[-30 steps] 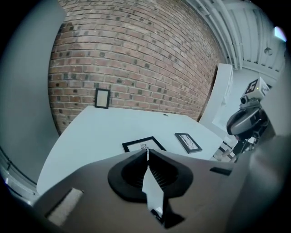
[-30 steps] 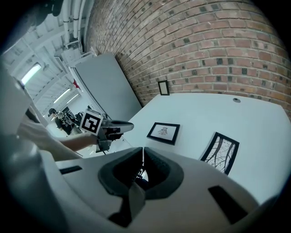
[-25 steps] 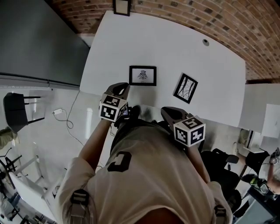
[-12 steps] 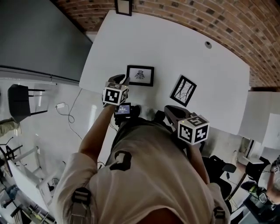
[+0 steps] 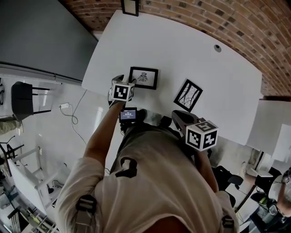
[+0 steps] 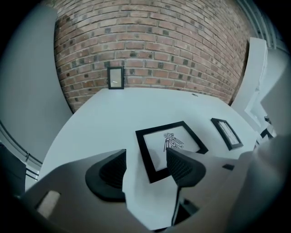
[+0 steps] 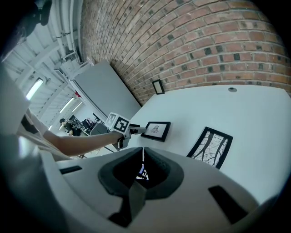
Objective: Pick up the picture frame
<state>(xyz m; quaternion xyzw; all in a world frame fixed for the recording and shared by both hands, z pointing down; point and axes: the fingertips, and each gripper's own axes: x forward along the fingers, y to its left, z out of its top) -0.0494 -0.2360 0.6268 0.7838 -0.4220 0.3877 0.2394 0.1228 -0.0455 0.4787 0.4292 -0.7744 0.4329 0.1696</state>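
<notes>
Left gripper (image 6: 146, 159) has just been opening its jaws. They now stand wide astride the near left corner of the insect-print picture frame (image 5: 143, 78), pads clear of it, nothing gripped. That frame lies flat on the white table (image 5: 182, 50).

The largest risk, as I judge it, is that a flat frame offers only a thin border to bite, so the closing jaws may slip off or shove it across the smooth top. The smaller risk is that, lifted by one corner, it may tilt and swing.

Bare tabletop spreads beyond the frame. The table's edge runs close on its near and left sides. A branch-print frame (image 5: 188, 95) lies well apart to its right, and a small frame (image 5: 129, 6) stands far beyond it at the brick wall. The right gripper (image 7: 142, 157), closed and empty, hangs back on its near right.
</notes>
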